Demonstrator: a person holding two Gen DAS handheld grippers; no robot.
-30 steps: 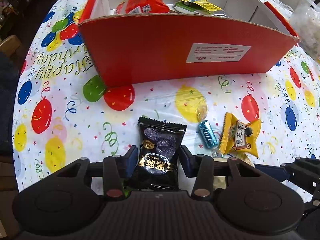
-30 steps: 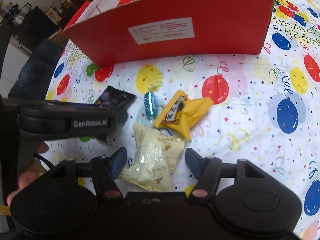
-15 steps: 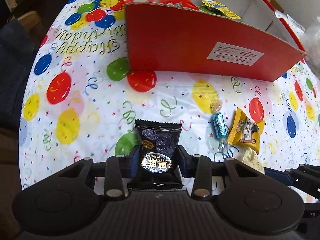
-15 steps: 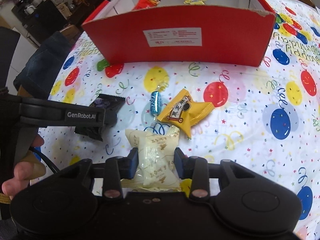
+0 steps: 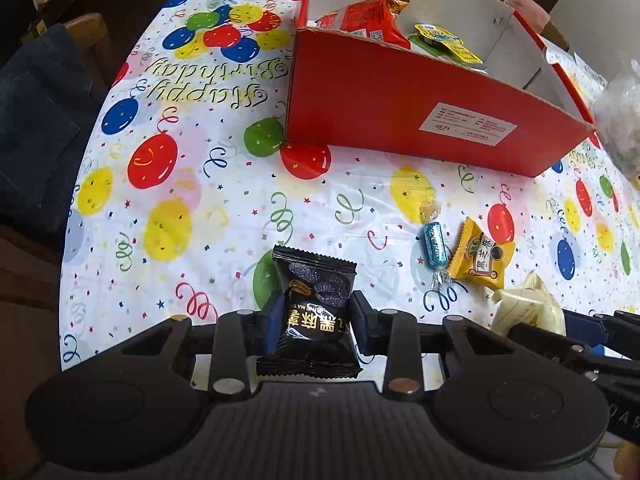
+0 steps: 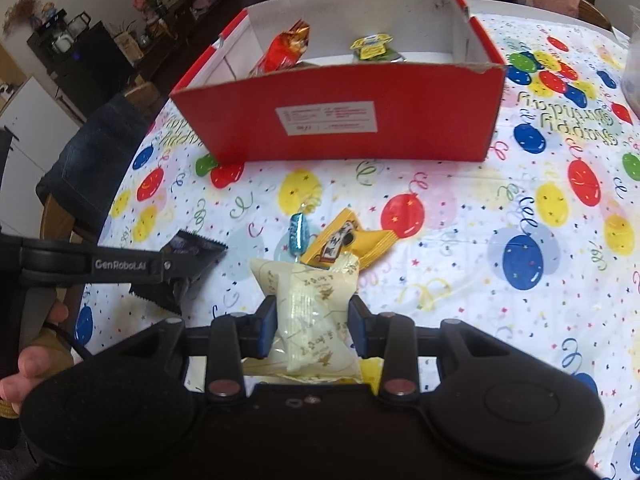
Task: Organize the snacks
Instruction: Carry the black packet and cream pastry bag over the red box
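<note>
Both tongs w/ packets now raised; box [image 6: 400, 128] nearer.

I'm holding a black snack packet [image 5: 316, 312] and a cream one [image 6: 316, 320]; a blue candy [image 5: 435, 242] and yellow packet [image 5: 482, 256] are lying before the red box [image 6: 340, 124].

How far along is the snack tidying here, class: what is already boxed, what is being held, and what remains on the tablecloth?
Done: an orange-red packet and a yellow-lidded snack lie inside the red box. In hand: the left gripper is shut on the black packet, the right gripper on the cream packet. Left: the blue candy and yellow packet lie on the tablecloth.
</note>
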